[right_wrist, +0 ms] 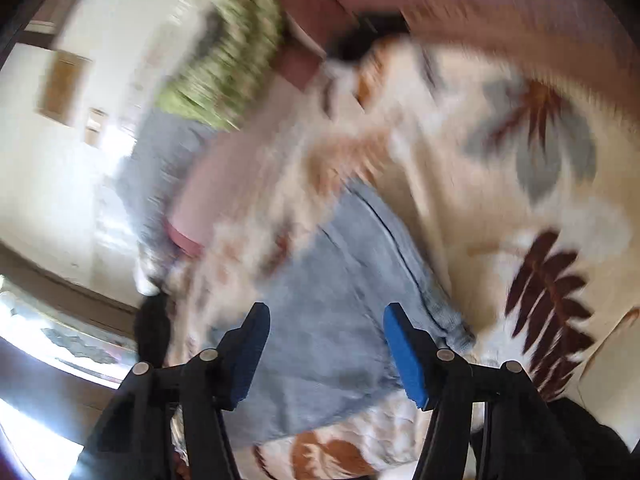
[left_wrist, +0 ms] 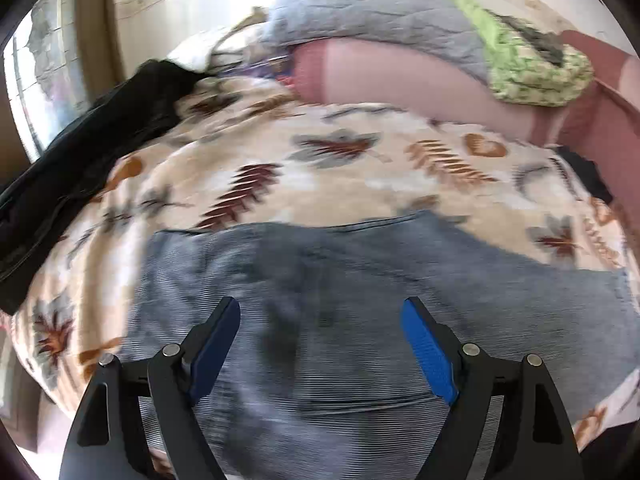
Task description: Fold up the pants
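Light blue denim pants lie folded into a flat block on a cream bedspread with a leaf print. My left gripper hovers over the middle of the pants, its blue pads wide apart and nothing between them. In the blurred right wrist view the same pants lie tilted across the picture, one seamed edge running down toward the right. My right gripper hangs above them, its jaws apart and empty.
A black garment lies at the bedspread's left edge. A pink bolster, a grey quilted pillow and a green crocheted piece sit at the far side. White wall and a window lie beyond.
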